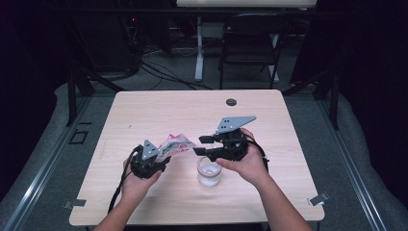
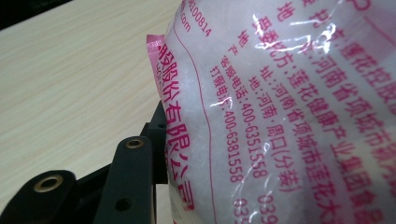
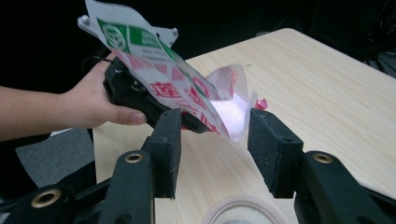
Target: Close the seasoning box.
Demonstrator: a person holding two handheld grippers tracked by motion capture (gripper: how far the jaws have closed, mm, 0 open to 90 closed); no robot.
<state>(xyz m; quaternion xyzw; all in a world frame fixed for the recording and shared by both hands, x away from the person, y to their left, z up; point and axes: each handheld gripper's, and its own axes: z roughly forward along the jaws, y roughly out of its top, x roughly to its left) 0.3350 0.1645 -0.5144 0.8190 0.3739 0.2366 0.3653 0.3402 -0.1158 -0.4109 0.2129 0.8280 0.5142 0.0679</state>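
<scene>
A plastic bag (image 1: 175,144) with pink print and white granules is tilted over the table, its torn mouth (image 3: 232,109) pointing at my right gripper. My left gripper (image 1: 162,156) is shut on the bag's lower end. In the left gripper view the bag (image 2: 289,112) sits close against one black finger (image 2: 133,179). My right gripper (image 3: 219,151) is open, its jaws standing on either side of the bag's mouth without touching it. A clear jar (image 1: 209,172) with white contents stands below the right gripper. Its rim (image 3: 243,212) shows at the bottom of the right gripper view.
The light wooden table (image 1: 144,110) has a black round grommet (image 1: 231,102) near its far edge. Beyond the table stand a black folding chair (image 1: 250,43) and a white desk leg (image 1: 198,53). Cables lie on the floor at the back left.
</scene>
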